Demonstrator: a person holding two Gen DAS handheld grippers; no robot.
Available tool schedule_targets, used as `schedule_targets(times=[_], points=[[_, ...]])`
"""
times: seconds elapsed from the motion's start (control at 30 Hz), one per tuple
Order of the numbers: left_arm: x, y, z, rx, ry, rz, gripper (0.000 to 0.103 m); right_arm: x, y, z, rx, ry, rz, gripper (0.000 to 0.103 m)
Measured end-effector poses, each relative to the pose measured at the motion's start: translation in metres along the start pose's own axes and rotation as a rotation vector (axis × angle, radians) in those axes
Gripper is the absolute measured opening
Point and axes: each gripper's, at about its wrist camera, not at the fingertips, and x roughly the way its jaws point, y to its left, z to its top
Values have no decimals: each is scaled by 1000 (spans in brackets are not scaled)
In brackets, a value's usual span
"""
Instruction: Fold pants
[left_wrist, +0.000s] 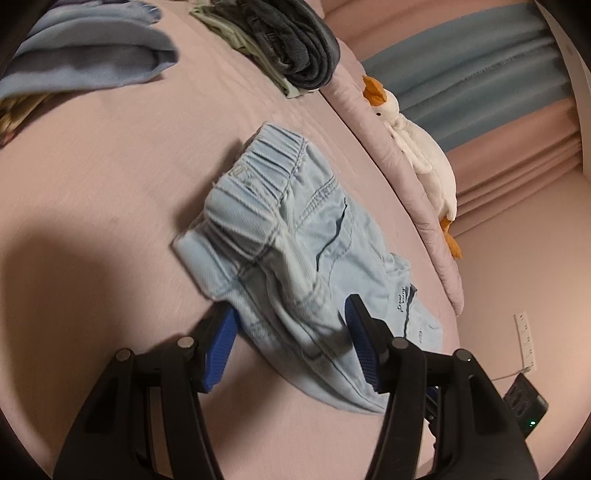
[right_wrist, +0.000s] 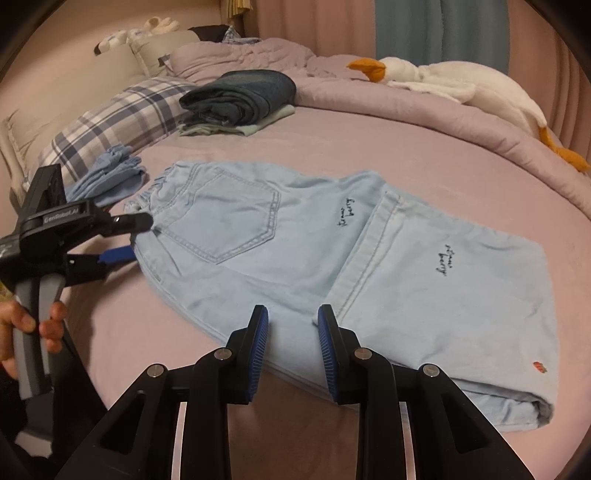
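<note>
Light blue denim pants (right_wrist: 332, 258) lie flat on the pink bed, back pocket up, legs folded over to the right. My left gripper (left_wrist: 291, 317) is open at the waistband end, its fingers straddling the pants' edge (left_wrist: 295, 266); it also shows in the right wrist view (right_wrist: 129, 240) at the waistband. My right gripper (right_wrist: 293, 321) is open, its fingers spread just above the pants' near edge by the crotch seam.
A stack of folded dark jeans (right_wrist: 240, 96) sits on a pale green garment at the back. A folded blue garment (right_wrist: 110, 177) lies by a plaid pillow (right_wrist: 110, 125). A white goose plush (right_wrist: 461, 85) rests on the rolled quilt. A power strip (left_wrist: 524, 339) is on the floor.
</note>
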Motion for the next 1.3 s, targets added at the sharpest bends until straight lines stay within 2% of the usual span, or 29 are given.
schedule_targets(times=[0.43, 0.53, 0.73, 0.87, 1.13, 1.3], points=[[16, -3, 20, 20, -7, -9, 59, 15, 18, 10, -33, 38, -17, 28], [16, -3, 21, 38, -6, -9, 56, 22, 19, 15, -25, 50, -5, 28], [16, -1, 17, 86, -19, -3, 51, 36, 21, 32, 2, 53, 4, 28], [17, -1, 16, 109, -16, 2, 48, 49, 15, 47, 70, 58, 27, 28], [20, -2, 17, 160, -6, 9, 44, 75, 14, 81, 82, 64, -24, 28], [24, -3, 18, 185, -5, 16, 44, 105, 13, 90, 59, 155, -53, 28]])
